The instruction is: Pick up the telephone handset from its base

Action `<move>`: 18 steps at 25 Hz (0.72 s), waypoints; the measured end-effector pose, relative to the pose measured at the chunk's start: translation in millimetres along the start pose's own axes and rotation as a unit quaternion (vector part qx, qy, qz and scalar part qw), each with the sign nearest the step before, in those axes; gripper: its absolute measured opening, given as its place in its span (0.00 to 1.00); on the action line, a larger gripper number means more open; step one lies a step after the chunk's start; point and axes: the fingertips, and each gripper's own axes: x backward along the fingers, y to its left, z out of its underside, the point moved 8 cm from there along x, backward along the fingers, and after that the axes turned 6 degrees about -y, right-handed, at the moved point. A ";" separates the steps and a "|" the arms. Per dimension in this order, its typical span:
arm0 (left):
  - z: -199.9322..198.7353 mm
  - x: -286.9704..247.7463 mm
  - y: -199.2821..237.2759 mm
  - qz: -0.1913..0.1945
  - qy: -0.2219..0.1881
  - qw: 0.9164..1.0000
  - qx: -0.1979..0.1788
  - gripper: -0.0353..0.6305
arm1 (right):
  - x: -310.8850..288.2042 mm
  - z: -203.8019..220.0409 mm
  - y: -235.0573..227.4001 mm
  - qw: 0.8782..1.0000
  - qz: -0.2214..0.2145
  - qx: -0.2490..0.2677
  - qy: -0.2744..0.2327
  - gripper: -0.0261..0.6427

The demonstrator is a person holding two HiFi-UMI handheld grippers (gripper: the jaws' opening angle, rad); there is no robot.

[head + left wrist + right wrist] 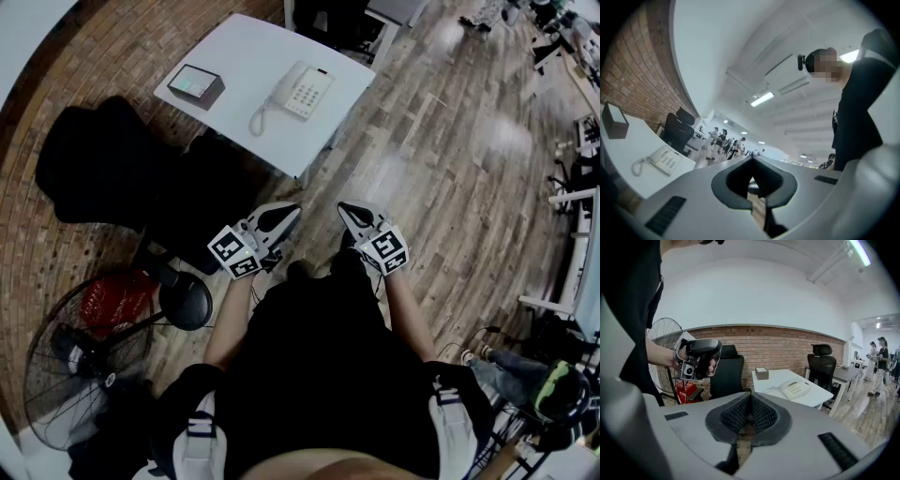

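Pedestal fan (73, 349): noted on the wooden floor, well to the left of and behind both sets of fingers.

Black office chair (101, 161): noted ahead and left of the left fingers, beside the white table (246, 45).

Dark box (197, 85): found on the table's left part, well beyond the fingertips and apart from the telephone.

Telephone handset (284, 86): found seated in its cradle on the left side of the telephone base (310, 93). A coiled cord (256, 119) is looped on the tabletop just beside it. Handset and base are located well ahead of both grippers, slightly left of the line between them. Nothing is touched by either gripper.

Left gripper (293, 210): held in front of the person's body, pointed toward the table. In the left gripper view its fingers (740, 176) are seen closed together at the tips. Nothing is held between them.

Right gripper (344, 207): held just beside the left one, tips apart from it. In the right gripper view the ribbed pads (761, 416) are seen pressed together. Nothing is gripped. The telephone is seen beyond and right of these fingertips.
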 end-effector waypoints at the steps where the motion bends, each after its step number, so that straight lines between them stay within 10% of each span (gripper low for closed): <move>1: 0.4 -0.5 -4.2 -0.002 0.007 1.000 -0.010 0.08 | 5.6 0.5 0.9 1.000 0.001 -0.001 0.000 0.03; 18: -6.2 39.6 -12.9 -0.030 -0.010 0.999 -0.015 0.08 | 28.0 4.6 35.1 0.999 0.024 -0.017 -0.014 0.03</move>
